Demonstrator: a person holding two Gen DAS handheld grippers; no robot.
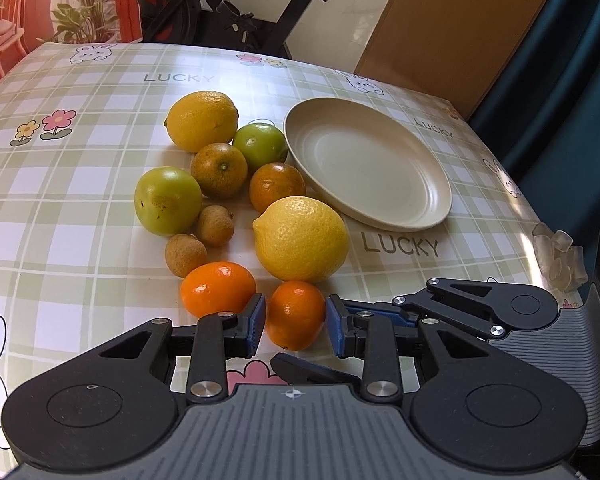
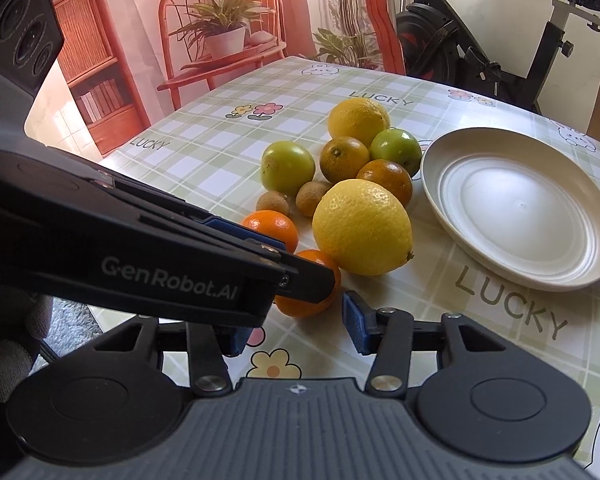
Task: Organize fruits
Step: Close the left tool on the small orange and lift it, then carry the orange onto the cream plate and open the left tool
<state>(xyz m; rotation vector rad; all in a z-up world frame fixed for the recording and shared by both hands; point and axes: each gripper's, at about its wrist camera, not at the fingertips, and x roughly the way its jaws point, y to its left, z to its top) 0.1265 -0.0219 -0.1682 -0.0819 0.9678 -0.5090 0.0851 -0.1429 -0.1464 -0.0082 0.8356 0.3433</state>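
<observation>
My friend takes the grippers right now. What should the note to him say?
Left gripper: open, its pads on either side of the nearest small orange, not clamped.
Right gripper: open, holding nothing, just beside the left one.
Fruit: two lemons, two green fruits, two dark oranges, two longans and another small orange all sit on the tablecloth.
Plate: no fruit.
Done: nothing moved.
Left: everything.
</observation>
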